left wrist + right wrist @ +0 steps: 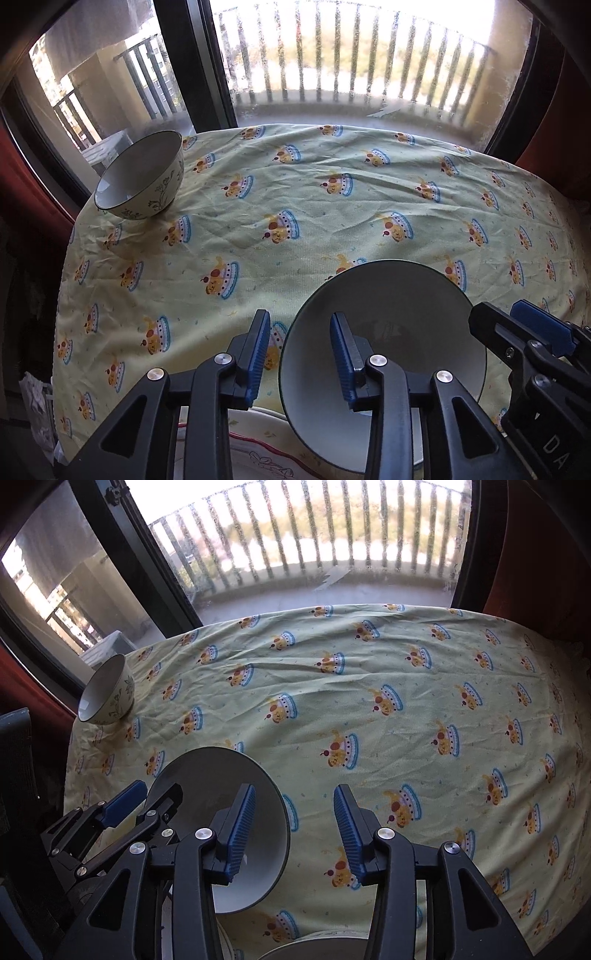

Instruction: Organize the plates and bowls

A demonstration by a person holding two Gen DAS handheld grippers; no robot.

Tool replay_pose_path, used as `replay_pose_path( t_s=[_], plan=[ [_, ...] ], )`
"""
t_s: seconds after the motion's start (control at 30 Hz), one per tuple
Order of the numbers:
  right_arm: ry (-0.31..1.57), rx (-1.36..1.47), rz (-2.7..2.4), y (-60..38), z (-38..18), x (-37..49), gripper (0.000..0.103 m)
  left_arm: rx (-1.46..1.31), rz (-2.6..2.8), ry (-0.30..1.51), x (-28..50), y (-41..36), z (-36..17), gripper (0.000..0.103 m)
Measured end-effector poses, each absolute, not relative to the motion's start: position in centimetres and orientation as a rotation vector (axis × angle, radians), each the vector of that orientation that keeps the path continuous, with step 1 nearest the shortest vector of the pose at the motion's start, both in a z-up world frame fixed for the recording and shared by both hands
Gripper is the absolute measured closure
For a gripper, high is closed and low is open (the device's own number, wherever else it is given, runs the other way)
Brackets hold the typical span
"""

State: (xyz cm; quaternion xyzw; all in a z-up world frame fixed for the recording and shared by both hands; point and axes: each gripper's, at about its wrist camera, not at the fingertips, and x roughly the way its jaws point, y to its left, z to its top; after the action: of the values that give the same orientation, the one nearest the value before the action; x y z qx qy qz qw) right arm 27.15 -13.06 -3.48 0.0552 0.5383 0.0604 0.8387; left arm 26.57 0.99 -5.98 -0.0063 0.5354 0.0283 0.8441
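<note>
A large white bowl [406,302] with a dark rim rests near the table's front edge, on a cream plate [258,450] with a red line. My left gripper [301,321] straddles its left rim, one blue pad inside and one outside, with clear gaps to the wall. On the opposite rim, my right gripper [295,790] stands the same way around the bowl [207,775], open. Each gripper shows in the other's view: the right gripper [508,314] and the left gripper [153,794]. A smaller floral bowl [142,177] stands at the far left corner.
A yellow-green tablecloth [295,203] with cartoon prints covers the table. A window with a balcony railing lies right behind the far edge. The floral bowl [107,692] sits close to the left edge. Another plate rim [317,947] shows at the bottom.
</note>
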Motion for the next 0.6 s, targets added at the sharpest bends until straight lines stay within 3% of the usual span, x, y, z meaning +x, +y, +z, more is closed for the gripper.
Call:
replay_pose_path(
  t_s=[0.3,0.6],
  plan=[
    [1.182,0.112,0.116,-11.7,-5.5,27.4,0.078,0.002,0.017,1.161,26.6,1.1,-7.4,0.081],
    [1.196,0.105,0.076,-11.4,-6.4,27.7,0.087,0.03,-0.011,1.164,26.9,1.0,-7.6,0.082]
  ],
)
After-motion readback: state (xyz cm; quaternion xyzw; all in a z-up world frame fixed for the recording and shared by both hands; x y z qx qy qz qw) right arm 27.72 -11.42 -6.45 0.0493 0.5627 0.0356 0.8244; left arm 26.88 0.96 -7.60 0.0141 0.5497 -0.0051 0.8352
